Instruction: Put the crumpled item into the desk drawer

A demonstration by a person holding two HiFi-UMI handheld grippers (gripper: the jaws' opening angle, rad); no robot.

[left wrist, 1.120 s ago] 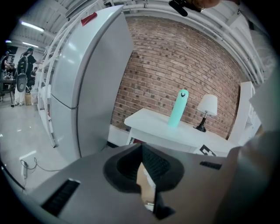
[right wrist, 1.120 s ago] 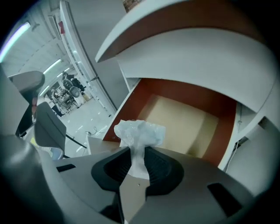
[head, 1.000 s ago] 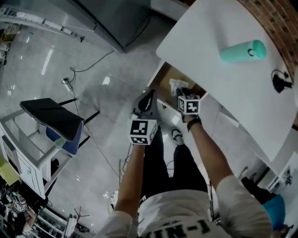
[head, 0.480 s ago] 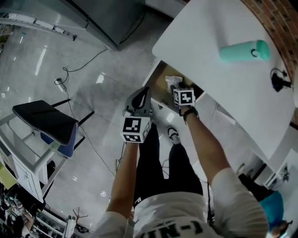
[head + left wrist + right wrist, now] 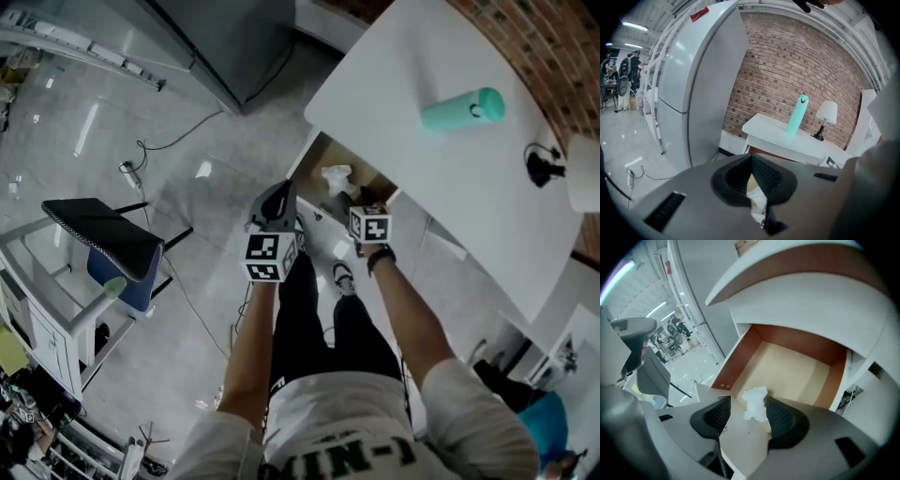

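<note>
The white desk (image 5: 441,187) has its wooden drawer (image 5: 317,161) pulled out. A white crumpled item (image 5: 335,178) lies on the drawer floor near the front wall (image 5: 754,403). My right gripper (image 5: 346,198) hovers just above the drawer's front edge. Its jaws are opening, and the crumpled item sits loose in front of the right gripper (image 5: 747,418), untouched by the pads. My left gripper (image 5: 278,193) is to the left of the drawer and over the floor. In the left gripper view its jaws (image 5: 752,182) stand together with nothing held.
A teal bottle (image 5: 462,108) lies on the desk, with a small black object (image 5: 539,167) further right. A grey cabinet (image 5: 234,37) stands beyond the drawer. A black-cushioned chair (image 5: 103,239) and a cable (image 5: 169,141) are on the floor at left.
My right gripper has let go of the crumpled item inside the drawer, opened its jaws and drawn back toward the drawer front. The left gripper has barely moved.
</note>
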